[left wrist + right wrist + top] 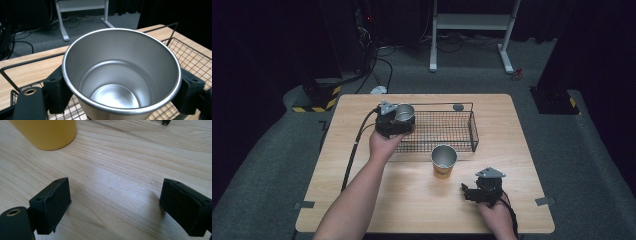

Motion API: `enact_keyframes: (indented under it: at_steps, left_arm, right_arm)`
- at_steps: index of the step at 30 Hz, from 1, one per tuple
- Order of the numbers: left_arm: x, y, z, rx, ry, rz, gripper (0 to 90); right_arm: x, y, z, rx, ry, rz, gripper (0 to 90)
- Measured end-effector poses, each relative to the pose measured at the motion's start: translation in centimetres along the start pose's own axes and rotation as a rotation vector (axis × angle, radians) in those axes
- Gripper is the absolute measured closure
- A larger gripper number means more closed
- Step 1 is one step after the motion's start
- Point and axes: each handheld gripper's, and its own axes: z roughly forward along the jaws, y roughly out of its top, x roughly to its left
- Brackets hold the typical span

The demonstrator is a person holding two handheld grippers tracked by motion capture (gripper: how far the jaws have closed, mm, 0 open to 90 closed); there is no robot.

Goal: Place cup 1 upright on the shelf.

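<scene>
Left claw [398, 119] grasps a steel cup [404, 113] over the wire basket [447, 131], probably to lower it inside; right claw [479, 192] rests released.

A steel cup [120, 75] takes up the centre of the frame, upright, its mouth open to the camera and nothing inside. The left gripper [121, 87] is clamped on it, one black jaw pressing each side. A black wire basket [192, 55] lies beneath and behind, resting on the wooden surface [32, 67]. Grey carpet and a white stand leg [61, 20] fill the upper left.
</scene>
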Motion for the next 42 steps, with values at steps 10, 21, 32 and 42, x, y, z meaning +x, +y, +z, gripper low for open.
enact_keyframes:
  at_steps: [10,21,32,42]
  left_arm:
    - [0.2,-0.6,1.3,0.044,0.023,-0.016,18.9]
    - [0.4,-1.4,2.7,0.109,0.057,-0.022,18.9]
    - [0.2,-2.0,3.8,0.172,0.097,-0.030,18.9]
    - [0.2,-2.2,4.6,0.303,0.139,-0.037,19.0]
  right_arm:
    - [0.0,0.0,0.0,0.000,0.000,0.000,9.4]
    - [0.0,0.0,0.0,0.001,0.000,0.002,9.4]
    - [0.0,0.0,0.0,0.000,0.000,0.000,9.4]
    - [0.0,0.0,0.0,0.000,0.000,0.001,9.4]
